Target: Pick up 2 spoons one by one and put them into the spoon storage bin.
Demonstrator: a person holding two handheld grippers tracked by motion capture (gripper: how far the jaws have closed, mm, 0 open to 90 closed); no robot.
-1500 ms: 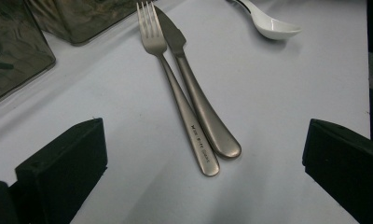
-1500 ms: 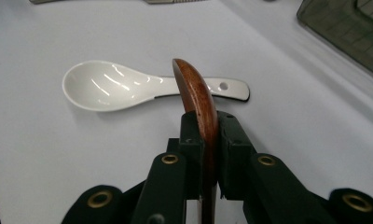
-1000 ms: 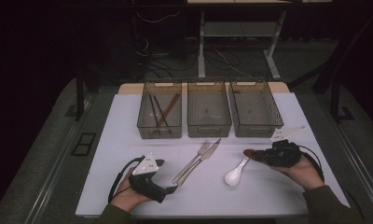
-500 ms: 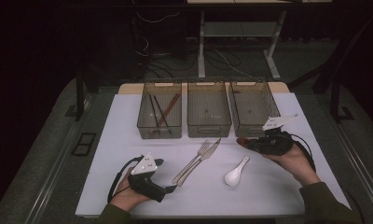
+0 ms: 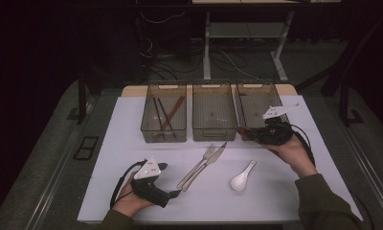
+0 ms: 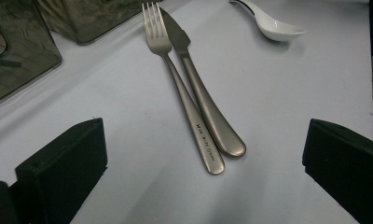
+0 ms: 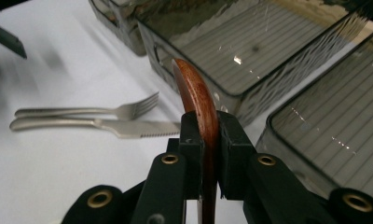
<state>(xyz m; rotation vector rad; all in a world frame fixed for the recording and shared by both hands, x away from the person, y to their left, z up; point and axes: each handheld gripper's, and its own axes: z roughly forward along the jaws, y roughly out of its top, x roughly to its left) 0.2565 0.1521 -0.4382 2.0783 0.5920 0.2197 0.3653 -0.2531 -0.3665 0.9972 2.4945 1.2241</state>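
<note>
My right gripper [image 5: 256, 135] is shut on a brown wooden spoon [image 5: 243, 133], held just off the front of the right-hand bin [image 5: 275, 96]. In the right gripper view the wooden spoon [image 7: 196, 98] stands edge-on between the closed jaws of the right gripper [image 7: 208, 140]. A steel fork [image 5: 199, 165] and a knife [image 5: 211, 158] lie side by side mid-mat, with a white ceramic spoon [image 5: 241, 178] to their right. My left gripper [image 5: 174, 193] rests open by their handles; the left gripper view has the fork [image 6: 184, 93] and knife [image 6: 208, 112] between its wide-apart jaws.
Three clear bins stand in a row at the back of the white mat [image 5: 122, 143]. The left bin [image 5: 146, 122] holds chopsticks [image 5: 163, 115]; the middle bin [image 5: 213, 129] looks empty. Dark floor surrounds the table.
My right gripper has risen from the mat and moved away from me toward the right bin, carrying the wooden spoon. The left gripper and the cutlery have stayed put.
</note>
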